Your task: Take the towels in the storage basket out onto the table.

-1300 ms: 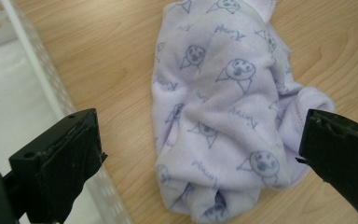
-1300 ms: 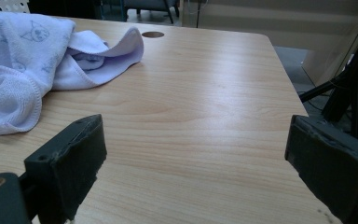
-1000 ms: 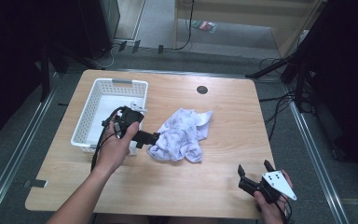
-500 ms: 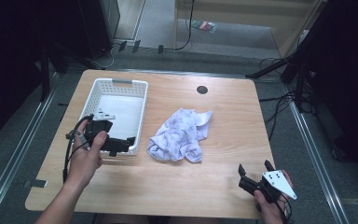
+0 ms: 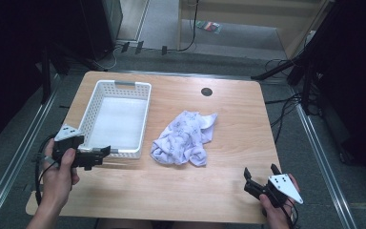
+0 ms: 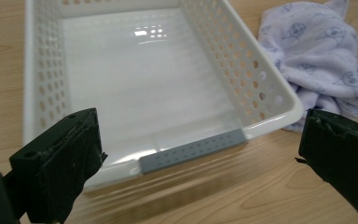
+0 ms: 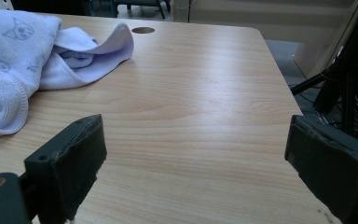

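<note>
Wooden table bears a basket, long axis running away from the person, beside a towel; left gripper and right gripper gape empty; left gripper view reveals the basket's grey handle.

On the light wooden table we find a white perforated plastic basket at the left and a crumpled pale lilac printed cloth just to its right, near the centre. A small round dark hole sits in the tabletop behind the cloth. Our left gripper lies just before the basket's near end; our right gripper sits at the near right corner, well apart from the cloth.
</note>
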### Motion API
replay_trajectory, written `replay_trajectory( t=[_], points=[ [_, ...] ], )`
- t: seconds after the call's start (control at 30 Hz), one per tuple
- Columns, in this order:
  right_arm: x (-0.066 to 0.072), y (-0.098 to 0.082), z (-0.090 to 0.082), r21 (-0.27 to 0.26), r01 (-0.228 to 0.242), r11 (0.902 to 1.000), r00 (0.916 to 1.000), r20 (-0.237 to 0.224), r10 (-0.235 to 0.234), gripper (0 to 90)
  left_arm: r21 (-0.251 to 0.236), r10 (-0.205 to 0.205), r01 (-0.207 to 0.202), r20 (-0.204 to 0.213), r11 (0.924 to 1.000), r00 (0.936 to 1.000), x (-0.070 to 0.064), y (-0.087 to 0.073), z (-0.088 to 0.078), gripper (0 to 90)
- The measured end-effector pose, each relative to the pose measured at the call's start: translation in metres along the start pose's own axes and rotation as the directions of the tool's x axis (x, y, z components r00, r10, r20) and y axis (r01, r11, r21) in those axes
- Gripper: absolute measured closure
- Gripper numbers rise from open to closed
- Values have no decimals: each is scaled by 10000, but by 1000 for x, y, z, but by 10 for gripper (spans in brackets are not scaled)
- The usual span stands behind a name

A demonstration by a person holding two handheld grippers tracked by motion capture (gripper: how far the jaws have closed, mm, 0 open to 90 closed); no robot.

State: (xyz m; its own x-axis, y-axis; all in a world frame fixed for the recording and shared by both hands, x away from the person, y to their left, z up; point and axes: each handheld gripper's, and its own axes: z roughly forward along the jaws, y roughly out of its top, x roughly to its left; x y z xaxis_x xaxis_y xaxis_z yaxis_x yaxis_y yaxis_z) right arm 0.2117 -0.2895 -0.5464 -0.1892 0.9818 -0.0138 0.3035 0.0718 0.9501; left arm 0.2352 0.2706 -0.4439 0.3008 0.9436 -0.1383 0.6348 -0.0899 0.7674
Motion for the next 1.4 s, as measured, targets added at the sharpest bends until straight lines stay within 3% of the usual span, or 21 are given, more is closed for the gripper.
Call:
replay_trajectory(
  t=[0.2,0.33,0.57,0.87,0.93,1.1,1.27,1.33,1.4],
  points=[
    [0,0,0,4,-7,10000,10000,10,7,55,-512,-393,380,-260,9980,9989,20,-26,-7,0],
    [0,0,0,-9,25,10000,10000,44,-25,55,-998,-351,283,-672,9946,9971,29,-41,-10,0],
    [1,0,0,8,26,10000,9999,111,-26,55,-1784,-487,301,-1005,9835,9937,45,-63,-11,0],
    [1,0,0,0,44,10000,9999,144,-44,55,-2225,-745,462,-1206,9738,9899,60,-84,-2,0],
    [1,0,0,-18,51,10000,9999,136,-51,55,-2178,-792,506,-1250,9747,9890,63,-88,0,0],
    [1,0,0,-20,51,10000,9999,151,-51,55,-2137,-940,530,-1866,9755,9779,70,-95,8,1],
    [1,0,0,-16,62,10000,9998,166,-61,55,-2137,-1287,822,-2141,9734,9683,78,-103,15,1],
    [1,0,0,-16,63,10000,9998,165,-63,55,-2234,-1489,1010,-2094,9695,9664,82,-106,16,1],
    [1,0,0,-12,49,10000,9999,163,-49,55,-2374,-1680,1232,-1785,9636,9695,85,-107,16,1]
  ],
)
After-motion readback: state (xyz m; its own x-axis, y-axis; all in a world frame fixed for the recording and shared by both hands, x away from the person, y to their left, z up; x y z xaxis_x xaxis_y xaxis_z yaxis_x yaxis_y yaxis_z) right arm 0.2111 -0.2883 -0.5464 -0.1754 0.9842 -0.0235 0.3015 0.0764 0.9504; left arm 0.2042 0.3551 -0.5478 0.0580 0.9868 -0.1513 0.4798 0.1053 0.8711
